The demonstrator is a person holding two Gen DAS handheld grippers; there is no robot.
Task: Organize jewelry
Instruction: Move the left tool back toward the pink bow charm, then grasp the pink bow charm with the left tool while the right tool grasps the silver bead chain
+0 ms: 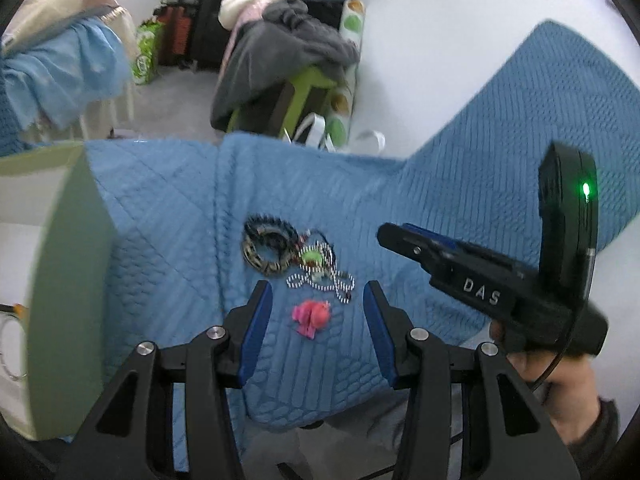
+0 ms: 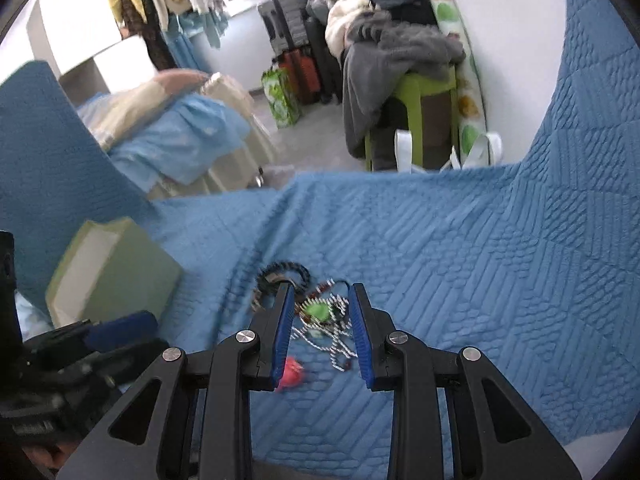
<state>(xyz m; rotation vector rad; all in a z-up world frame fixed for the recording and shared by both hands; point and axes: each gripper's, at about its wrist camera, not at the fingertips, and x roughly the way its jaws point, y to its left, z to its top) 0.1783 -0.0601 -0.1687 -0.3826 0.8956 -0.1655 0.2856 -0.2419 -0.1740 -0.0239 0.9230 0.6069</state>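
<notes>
A small heap of jewelry point(image 1: 298, 254) lies on the blue quilted blanket point(image 1: 460, 208), and everything else sits around it. In the heap, dark patterned bangles point(image 1: 266, 246) are on its left side, a silver bead chain point(image 1: 320, 280) tangles around a green piece point(image 1: 311, 257), and a pink piece point(image 1: 311, 314) lies just on the near side, apart from the chain. A pale green box point(image 2: 116, 276) stands open well to the left of the heap. The left gripper point(image 1: 316, 294) hovers above the near edge of the heap, its blue-padded tongs apart and empty. The right gripper point(image 2: 320, 294) comes in from the heap's right, tongs narrower but apart, gripping nothing.
</notes>
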